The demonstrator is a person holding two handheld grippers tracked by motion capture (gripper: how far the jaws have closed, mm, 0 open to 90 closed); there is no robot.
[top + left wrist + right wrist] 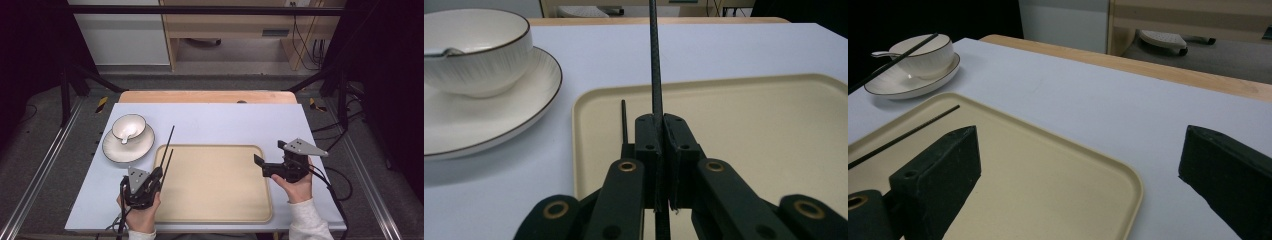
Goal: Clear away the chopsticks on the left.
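One chopstick (pixel 655 60) (tip cut off) in left claw (pixel 663 145)

Bare tray (pixel 220 185); bowl (pixel 129 127) far-left.

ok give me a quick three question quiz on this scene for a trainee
1. True or false: the left tool is shut on a black chopstick.
2. Where does the second chopstick lie? A on the tray, B in the bowl, C on the plate.
3. Fill in: the white bowl sits on a ___.

Key: 1 true. 2 A, on the tray. 3 plate.
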